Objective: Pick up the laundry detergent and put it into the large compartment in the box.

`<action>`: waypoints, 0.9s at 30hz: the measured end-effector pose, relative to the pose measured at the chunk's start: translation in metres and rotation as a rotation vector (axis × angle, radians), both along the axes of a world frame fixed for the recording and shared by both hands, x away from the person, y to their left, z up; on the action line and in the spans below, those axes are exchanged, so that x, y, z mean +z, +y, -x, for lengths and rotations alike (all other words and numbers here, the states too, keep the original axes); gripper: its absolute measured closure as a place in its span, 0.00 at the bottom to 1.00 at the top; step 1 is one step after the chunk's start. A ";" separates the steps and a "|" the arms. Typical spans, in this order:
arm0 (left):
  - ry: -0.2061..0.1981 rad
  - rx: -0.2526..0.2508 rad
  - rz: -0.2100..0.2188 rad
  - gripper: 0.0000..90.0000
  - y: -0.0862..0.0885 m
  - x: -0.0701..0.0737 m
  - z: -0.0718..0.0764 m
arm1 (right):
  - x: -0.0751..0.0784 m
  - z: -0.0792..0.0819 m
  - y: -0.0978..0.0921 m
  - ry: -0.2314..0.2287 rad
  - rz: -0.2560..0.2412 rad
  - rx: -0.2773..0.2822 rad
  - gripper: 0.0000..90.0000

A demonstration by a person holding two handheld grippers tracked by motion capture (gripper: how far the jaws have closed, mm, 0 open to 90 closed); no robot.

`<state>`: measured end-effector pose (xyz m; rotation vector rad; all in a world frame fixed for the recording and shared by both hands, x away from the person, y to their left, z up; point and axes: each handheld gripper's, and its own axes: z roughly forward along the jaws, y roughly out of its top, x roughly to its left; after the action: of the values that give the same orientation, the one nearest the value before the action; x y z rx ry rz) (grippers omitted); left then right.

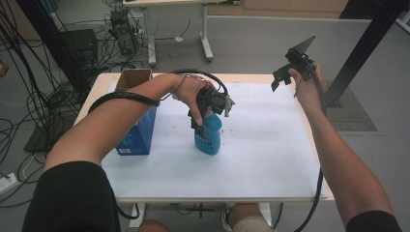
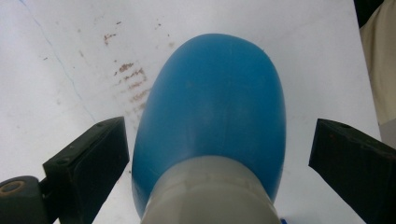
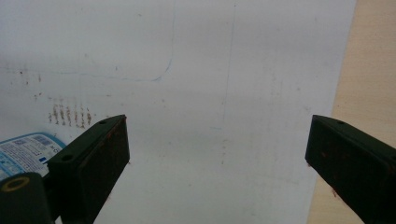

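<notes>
The blue bottle [image 1: 208,137] stands upright near the middle of the white sheet [image 1: 261,145] that covers the table, and the left gripper [image 1: 211,107] comes down on it from straight above, with the white cap [image 2: 210,196] and the rounded blue shoulder lying between its jaws in the left gripper view. Those jaws stand wide, one at nine o'clock and one at three o'clock of the bottle's neck, neither touching the plastic, so nothing is held yet; the top-down approach looks chosen to bracket the narrow neck, the easiest part to pinch. At about nine o'clock from the bottle, just beside it, stands a blue carton [image 1: 138,130] with its top flaps open, a likely destination or source for the bottle. The right gripper [image 1: 295,65] is held up in the air past the table's far right corner, at roughly two o'clock from the bottle, its jaws spread wide and empty, probably parked clear of the left arm's working space.
</notes>
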<state>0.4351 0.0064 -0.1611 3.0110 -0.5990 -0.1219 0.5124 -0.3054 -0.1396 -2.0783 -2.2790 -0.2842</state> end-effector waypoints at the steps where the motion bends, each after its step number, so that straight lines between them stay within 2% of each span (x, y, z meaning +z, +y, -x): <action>1: 0.000 0.000 0.000 0.06 0.000 0.000 0.000 | 0.000 0.000 0.000 0.000 0.000 0.001 0.07; 27: 0.000 0.004 0.006 0.06 0.002 0.000 0.001 | -0.002 -0.002 0.003 0.003 0.000 0.008 0.07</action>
<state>0.4343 0.0088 -0.1613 3.0067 -0.5916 -0.1203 0.5143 -0.3029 -0.1415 -2.0673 -2.2854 -0.2801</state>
